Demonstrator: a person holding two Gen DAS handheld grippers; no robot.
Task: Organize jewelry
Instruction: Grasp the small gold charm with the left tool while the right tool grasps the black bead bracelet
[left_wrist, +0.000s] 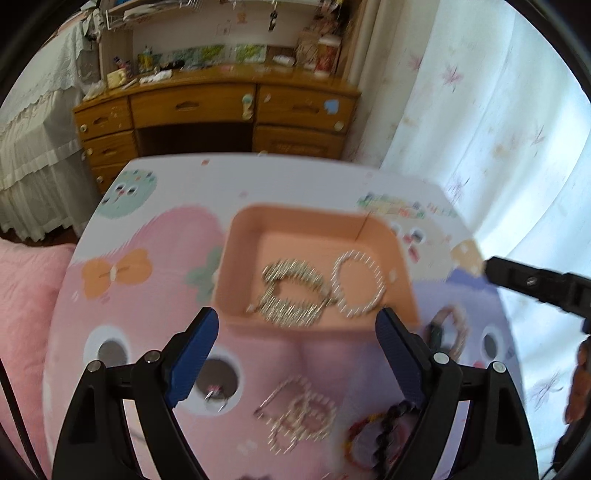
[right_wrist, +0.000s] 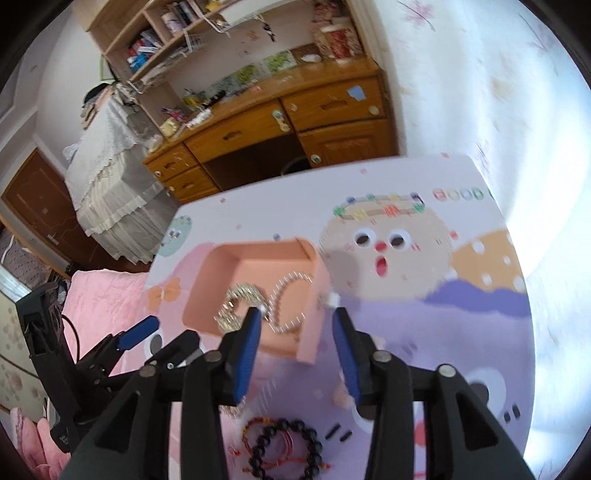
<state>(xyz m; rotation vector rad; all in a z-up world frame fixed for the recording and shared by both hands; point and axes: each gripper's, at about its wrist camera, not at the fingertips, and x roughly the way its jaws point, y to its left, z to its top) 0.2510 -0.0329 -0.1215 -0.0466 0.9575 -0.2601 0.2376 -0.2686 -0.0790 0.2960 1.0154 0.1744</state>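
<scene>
Peach-pink plastic fills the middle of both my views: the tray (left_wrist: 317, 236) sits on the cartoon-printed tabletop (left_wrist: 147, 229), and inside it lie a silver rhinestone piece (left_wrist: 291, 295) and, just beside it, a pearl bracelet (left_wrist: 358, 282).

My left gripper (left_wrist: 297, 341) hangs above the near rim of the tray with its blue fingers (left_wrist: 194, 354) spread wide and nothing between them. From this view I also see a loose tangle of pearl strands (left_wrist: 299, 415) on the tabletop below the tray, and a pinkish ring-shaped piece (left_wrist: 448, 332) partly hidden behind the right-hand finger; motion blur keeps me from telling more about either.

My right gripper (right_wrist: 295, 321) is likewise spread and empty, its fingertips over the tray's near corner. Only this view shows clearly the dark bead bracelet (right_wrist: 284, 448) wound with a red cord bracelet (right_wrist: 258, 435) on the tabletop close to the camera, and the left gripper at the lower left edge.

Beyond the tabletop stands a wooden desk (right_wrist: 280, 122) cluttered on top, with shelves (right_wrist: 159, 40) above it, a pale flowered curtain (left_wrist: 498, 122) and a pink quilt (left_wrist: 26, 295).
</scene>
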